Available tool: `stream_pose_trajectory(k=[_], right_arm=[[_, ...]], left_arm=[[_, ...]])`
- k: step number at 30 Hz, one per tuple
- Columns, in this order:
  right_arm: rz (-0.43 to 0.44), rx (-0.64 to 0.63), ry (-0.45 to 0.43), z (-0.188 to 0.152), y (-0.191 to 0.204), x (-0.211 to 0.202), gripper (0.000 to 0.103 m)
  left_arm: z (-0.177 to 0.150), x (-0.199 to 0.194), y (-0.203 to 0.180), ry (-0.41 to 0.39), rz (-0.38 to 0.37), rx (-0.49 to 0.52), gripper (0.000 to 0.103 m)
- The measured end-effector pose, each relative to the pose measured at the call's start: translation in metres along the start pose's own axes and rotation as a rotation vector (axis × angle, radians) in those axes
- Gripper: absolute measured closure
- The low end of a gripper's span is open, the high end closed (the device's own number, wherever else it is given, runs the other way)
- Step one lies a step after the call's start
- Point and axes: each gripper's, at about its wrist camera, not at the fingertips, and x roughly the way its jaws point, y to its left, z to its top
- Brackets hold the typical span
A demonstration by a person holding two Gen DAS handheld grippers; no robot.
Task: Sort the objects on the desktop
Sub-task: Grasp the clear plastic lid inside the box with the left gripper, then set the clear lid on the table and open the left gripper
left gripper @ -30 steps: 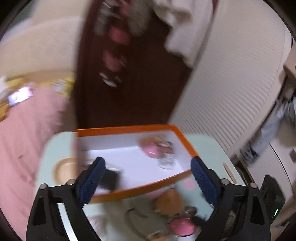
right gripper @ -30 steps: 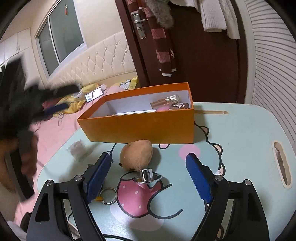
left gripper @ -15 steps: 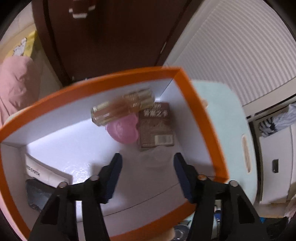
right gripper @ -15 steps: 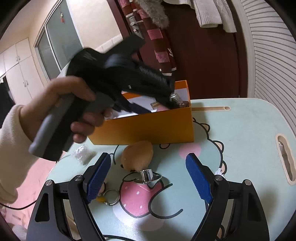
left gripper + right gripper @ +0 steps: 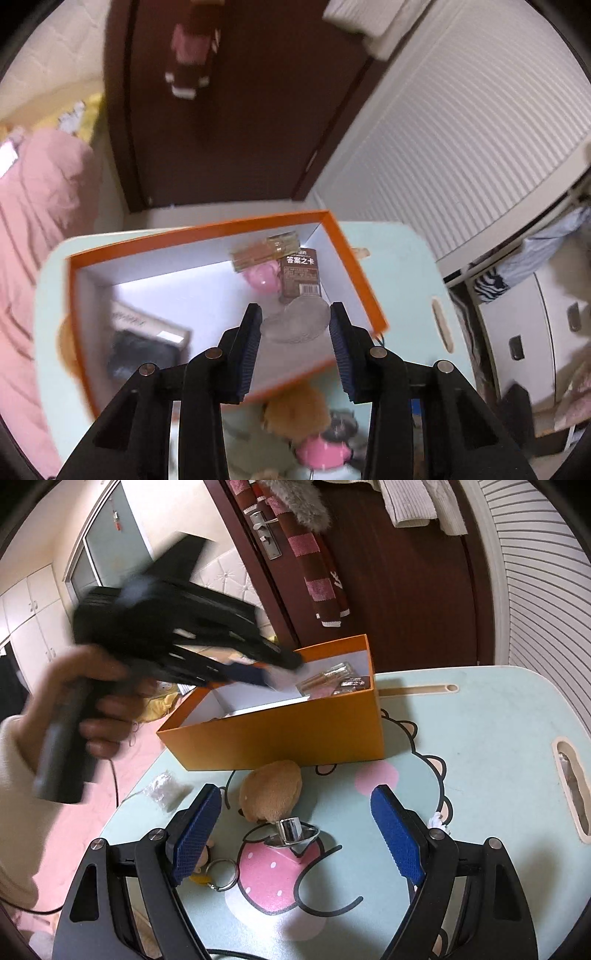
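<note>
The orange box (image 5: pixel 291 734) stands on the pale green table (image 5: pixel 491 738) and serves as the collection point; every position below is given relative to it.

Left gripper (image 5: pixel 295 325): held over the open top of the box, tilted down into it. Its blue pads (image 5: pixel 251 343) stand apart, with a clear crumpled plastic bag (image 5: pixel 295 323) between them. The view is blurred, so whether the pads touch the bag cannot be told; the bag appears to lie on the white box floor, which suggests a drop-off rather than a pickup. From the right wrist view the left gripper (image 5: pixel 273 672) reaches over the box's near-left rim.

Contents at the far right corner of the box: a brown card pack (image 5: pixel 301 273), a pink round item (image 5: pixel 262 280) and a gold-toned bottle (image 5: pixel 264 249), packed together. They sit tight against the wall, probably to leave the middle floor free. At the opposite end lie a white flat item (image 5: pixel 147 325) and a dark item (image 5: pixel 142 356), both too blurred to identify.

Right gripper (image 5: pixel 295 834): spread wide, hovering low over the table in front of the box. Nothing is pinched. Between its fingers, on the table, lie a brown plush toy (image 5: pixel 271 792) just beside the box's front wall and a small metal piece (image 5: pixel 291 832) nearer the gripper. A key ring (image 5: pixel 221 873) lies by its left pad. A small clear packet (image 5: pixel 164 788) lies to the left of the box's front corner.

Judgement: the right gripper is staged over the unsorted items, the plush toy being the likeliest next pick.
</note>
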Motion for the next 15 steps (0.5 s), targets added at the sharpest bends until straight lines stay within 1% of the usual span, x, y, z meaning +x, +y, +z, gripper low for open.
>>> stream_pose_trajectory(k=[1,4,9,11,15], right_arm=[[0.0,0.002,0.002,0.0,0.0,0.0,0.02],[0.001,0.007,0.007,0.0,-0.001,0.0,0.02],[0.004,0.025,0.02,0.001,-0.004,0.001,0.019],[0.005,0.034,0.024,0.001,-0.005,0.002,0.019],[0.0,0.039,0.025,0.001,-0.005,0.002,0.019]], left_arm=[[-0.007,-0.012,0.001,-0.02,-0.001,-0.002,0.067],[-0.039,-0.026,0.008,-0.045,-0.007,-0.022,0.067],[-0.1,-0.016,0.028,-0.041,-0.044,-0.066,0.067],[-0.115,-0.013,0.035,-0.065,-0.019,-0.074,0.067],[-0.136,-0.004,0.045,-0.113,0.06,-0.074,0.067]])
